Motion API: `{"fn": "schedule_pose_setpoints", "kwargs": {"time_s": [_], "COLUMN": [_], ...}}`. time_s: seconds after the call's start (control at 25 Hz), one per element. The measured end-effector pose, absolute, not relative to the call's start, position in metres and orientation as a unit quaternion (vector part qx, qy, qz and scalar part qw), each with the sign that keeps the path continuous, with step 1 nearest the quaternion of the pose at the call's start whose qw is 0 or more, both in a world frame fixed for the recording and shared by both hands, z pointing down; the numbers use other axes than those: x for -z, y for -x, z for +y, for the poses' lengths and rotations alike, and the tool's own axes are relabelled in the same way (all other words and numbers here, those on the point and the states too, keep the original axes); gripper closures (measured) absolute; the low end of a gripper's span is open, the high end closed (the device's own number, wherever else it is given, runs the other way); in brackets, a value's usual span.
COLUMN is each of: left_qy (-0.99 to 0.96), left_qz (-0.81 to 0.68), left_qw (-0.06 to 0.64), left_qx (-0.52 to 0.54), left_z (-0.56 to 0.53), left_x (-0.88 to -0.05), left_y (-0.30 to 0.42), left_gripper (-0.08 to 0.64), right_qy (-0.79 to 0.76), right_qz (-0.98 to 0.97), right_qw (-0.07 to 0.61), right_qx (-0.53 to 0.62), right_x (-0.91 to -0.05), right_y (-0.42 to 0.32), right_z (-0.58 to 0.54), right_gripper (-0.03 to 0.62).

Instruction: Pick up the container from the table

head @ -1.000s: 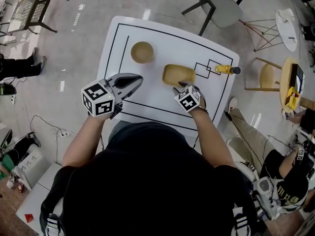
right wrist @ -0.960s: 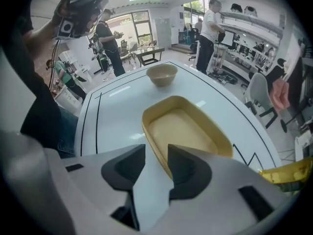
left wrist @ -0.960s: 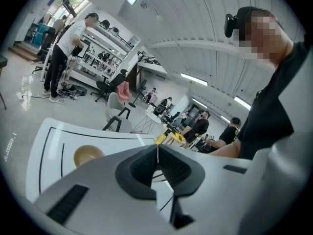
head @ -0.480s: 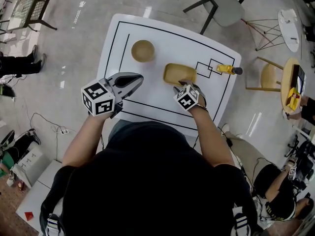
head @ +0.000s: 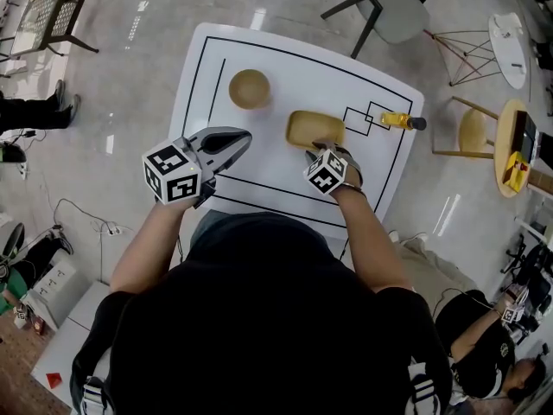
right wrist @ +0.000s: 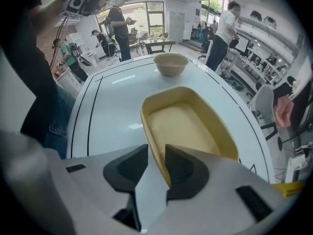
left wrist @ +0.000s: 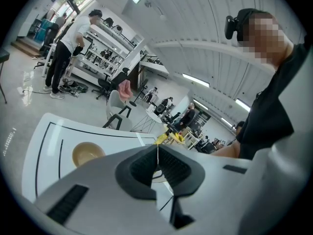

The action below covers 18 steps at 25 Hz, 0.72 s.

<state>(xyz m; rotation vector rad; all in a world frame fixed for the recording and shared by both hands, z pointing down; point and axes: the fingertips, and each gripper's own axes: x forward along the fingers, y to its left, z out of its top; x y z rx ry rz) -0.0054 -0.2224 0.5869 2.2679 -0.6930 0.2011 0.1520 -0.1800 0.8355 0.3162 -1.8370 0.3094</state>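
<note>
Closing astride the container (right wrist: 188, 126) rim, right tongs (right wrist: 156, 153) stand slightly apart; left tongs (left wrist: 157, 148) meet, empty.

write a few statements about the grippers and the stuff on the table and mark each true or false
1. The right gripper has the yellow container's near wall between its jaws. True. The jaws have just been closing, one inside the wall and one outside, with a gap still showing on the outer side.
2. The left gripper holds the round bowl. False. Its jaws are shut on nothing, and the bowl stands apart on the table.
3. The container is full. False. It is empty.
4. A yellow bottle is on the table, on the container's far side from the bowl. True.
</note>
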Motion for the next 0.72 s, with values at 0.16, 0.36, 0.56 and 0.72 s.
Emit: {"fn": "schedule_pose_setpoints", "kwargs": {"time_s": [0.16, 0.36, 0.56, 0.72], "left_qy": [-0.885, -0.885, -0.884, -0.882], "left_qz": [-0.266, -0.265, -0.266, -0.267], "left_qw": [0.374, 0.374, 0.378, 0.381], "left_qx": [-0.079, -0.078, -0.078, -0.076], "left_z": [-0.2215, -0.223, -0.2245, -0.2255], "left_x": [-0.5883, -0.589, -0.5899, -0.5901], "left_y": [0.001, 0.0006, 0.0031, 0.0056], "left_gripper": [0.549, 0.549, 0.549, 0.549], "right_qy": [-0.132, -0.133, -0.134, -0.132], "right_qz": [-0.787, -0.783, -0.78, -0.778], "right_qw": [0.589, 0.596, 0.602, 0.605], "right_qx": [-0.126, -0.117, -0.11, -0.104], "right_x": [-0.8373, -0.8402, -0.84, -0.8412], "right_y": [-0.1531, -0.1573, -0.1577, -0.1569], "right_z": [-0.179, -0.1824, -0.1846, -0.1836], "right_gripper": [0.484, 0.496, 0.512, 0.523]}}
